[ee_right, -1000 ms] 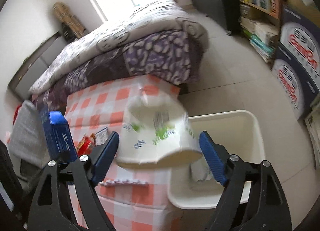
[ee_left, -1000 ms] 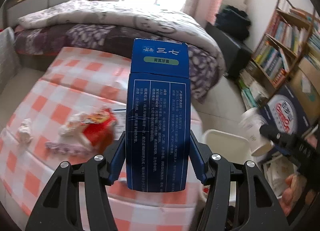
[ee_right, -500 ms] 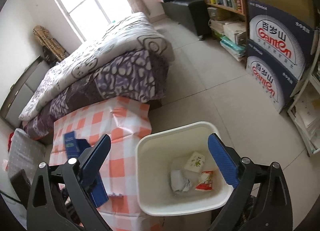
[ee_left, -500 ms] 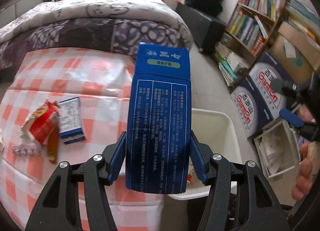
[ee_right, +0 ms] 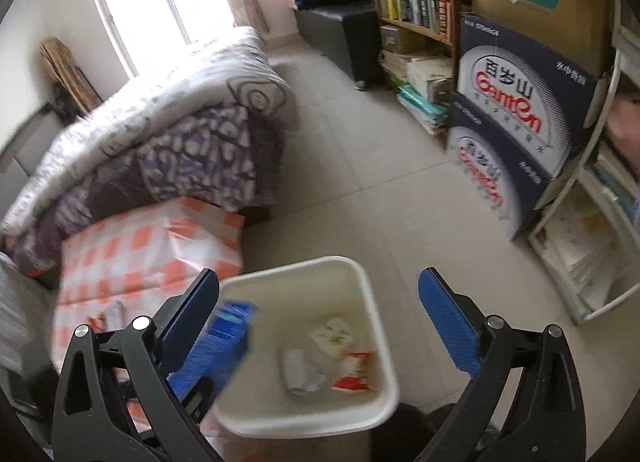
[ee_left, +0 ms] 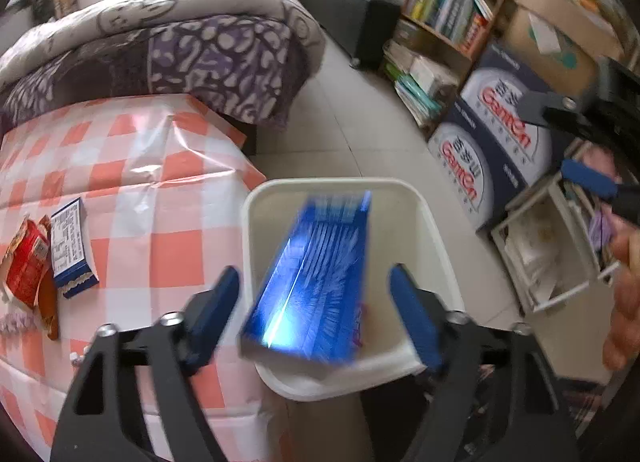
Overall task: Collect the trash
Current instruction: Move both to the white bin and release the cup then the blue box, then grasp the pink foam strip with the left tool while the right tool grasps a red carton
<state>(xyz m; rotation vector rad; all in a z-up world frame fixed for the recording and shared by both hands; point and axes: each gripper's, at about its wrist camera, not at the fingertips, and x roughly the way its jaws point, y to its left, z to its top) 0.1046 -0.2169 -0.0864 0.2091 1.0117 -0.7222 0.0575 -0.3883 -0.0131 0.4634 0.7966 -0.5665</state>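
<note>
Our left gripper (ee_left: 314,304) hangs above the white bin (ee_left: 432,229), its jaws opening and its pads clear of the blue box (ee_left: 316,278), which is blurred and tilted over the bin's mouth, its lower end just above the near rim. From the right wrist view we see the same box (ee_right: 224,342) at the bin's left edge, half hidden behind a finger (ee_right: 188,314) of our right gripper (ee_right: 318,314). The right gripper's jaws are opening too, spread wide with nothing between them.

Inside the bin (ee_right: 372,310) lie a crumpled grey wad (ee_right: 298,372), a white wrapper (ee_right: 330,336) and a red-and-white packet (ee_right: 352,370). The bin stands on the tiled floor (ee_right: 360,165), hard against the right edge of the table under its orange-checked cloth (ee_left: 132,189). On that cloth, near its left edge, we see a small blue carton (ee_left: 72,248) lying flat, touching a red packet (ee_left: 26,266).

Beyond the table's far edge sits the bed (ee_left: 180,45) with its purple-patterned quilt. Open floor runs from the bin to the bookshelf (ee_left: 448,13) and the stacked cartons (ee_left: 492,141). A white rack (ee_left: 552,246) stands near the bin on the right.
</note>
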